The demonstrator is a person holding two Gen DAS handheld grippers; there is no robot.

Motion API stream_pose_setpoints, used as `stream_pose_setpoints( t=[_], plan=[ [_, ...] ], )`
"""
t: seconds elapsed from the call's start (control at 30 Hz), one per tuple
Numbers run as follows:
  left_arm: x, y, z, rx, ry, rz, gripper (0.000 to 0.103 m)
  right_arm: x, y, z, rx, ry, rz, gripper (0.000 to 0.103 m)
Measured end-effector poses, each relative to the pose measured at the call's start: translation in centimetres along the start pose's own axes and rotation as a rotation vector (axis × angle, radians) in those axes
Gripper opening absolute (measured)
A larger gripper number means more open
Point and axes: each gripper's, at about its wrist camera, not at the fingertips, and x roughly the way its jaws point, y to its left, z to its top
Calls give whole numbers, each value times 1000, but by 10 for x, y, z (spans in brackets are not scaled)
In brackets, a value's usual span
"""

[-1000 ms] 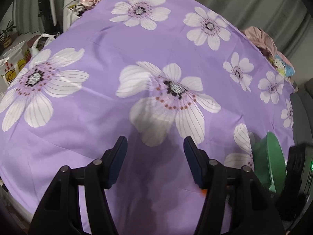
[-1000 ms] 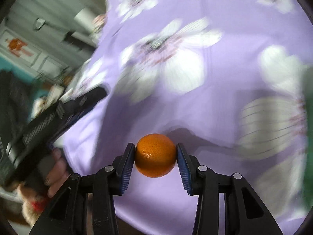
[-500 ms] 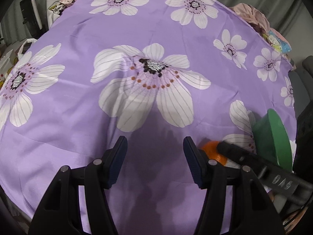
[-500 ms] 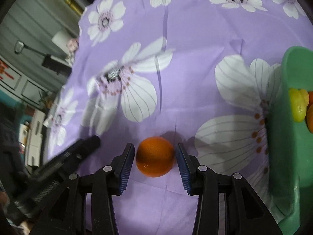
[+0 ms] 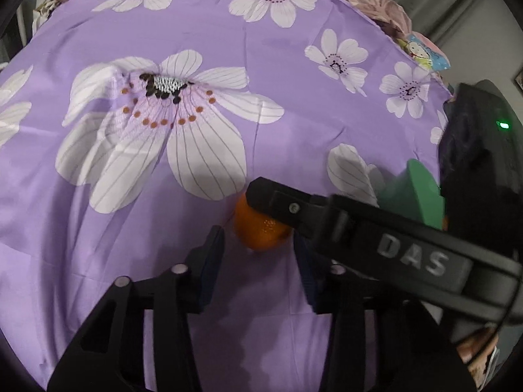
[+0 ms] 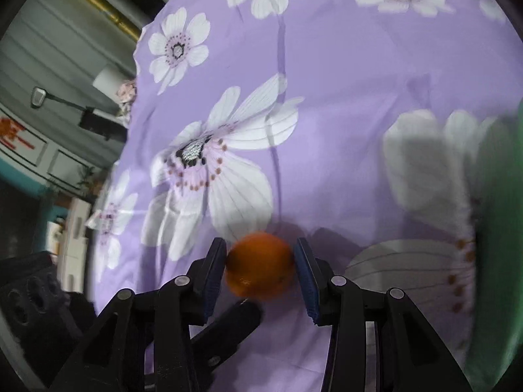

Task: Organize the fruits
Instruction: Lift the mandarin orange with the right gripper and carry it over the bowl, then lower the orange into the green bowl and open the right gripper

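An orange sits between the blue pads of my right gripper, which is shut on it just above the purple flowered cloth. In the left wrist view the same orange shows just ahead of my left gripper, which is open and empty. The right gripper's black finger crosses in front of the left one. A green bowl stands at the right; in the right wrist view its wall fills the right edge.
The cloth-covered table spreads ahead and to the left. Bundled fabric lies at the far right edge of the table. A black device with a green light stands behind the bowl.
The right gripper has carried the orange across in front of the left gripper. The green bowl has slid further to the right edge of the right wrist view. The left gripper stays open.
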Motion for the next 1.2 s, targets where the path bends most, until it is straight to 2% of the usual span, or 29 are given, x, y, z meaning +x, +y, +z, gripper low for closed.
stream_pose_setpoints(
  t=[0.07,0.33,0.47,0.57,0.83,1.07,1.2],
  plan=[
    [3,-1,-1,-4,17,-18,37,-2,1,-1,-6,2,1,45],
    [2,-7,-5,30,9,4,37,-2,-5,-5,33,17,35,45],
    [-7,-19,-6,87,-31,44,37,-14,0,-10,16,-9,41,45],
    [-21,-30,-5,126,-77,42,37,-31,5,-12,3,-50,59,45],
    [-52,-85,-3,272,-197,0,37,-101,6,-12,-20,-199,70,45],
    [-51,-137,-3,367,-208,-63,37,-147,-23,-11,42,-292,40,45],
    [-40,-173,-1,431,-202,-77,36,-167,-50,-13,101,-314,42,45]
  ],
)
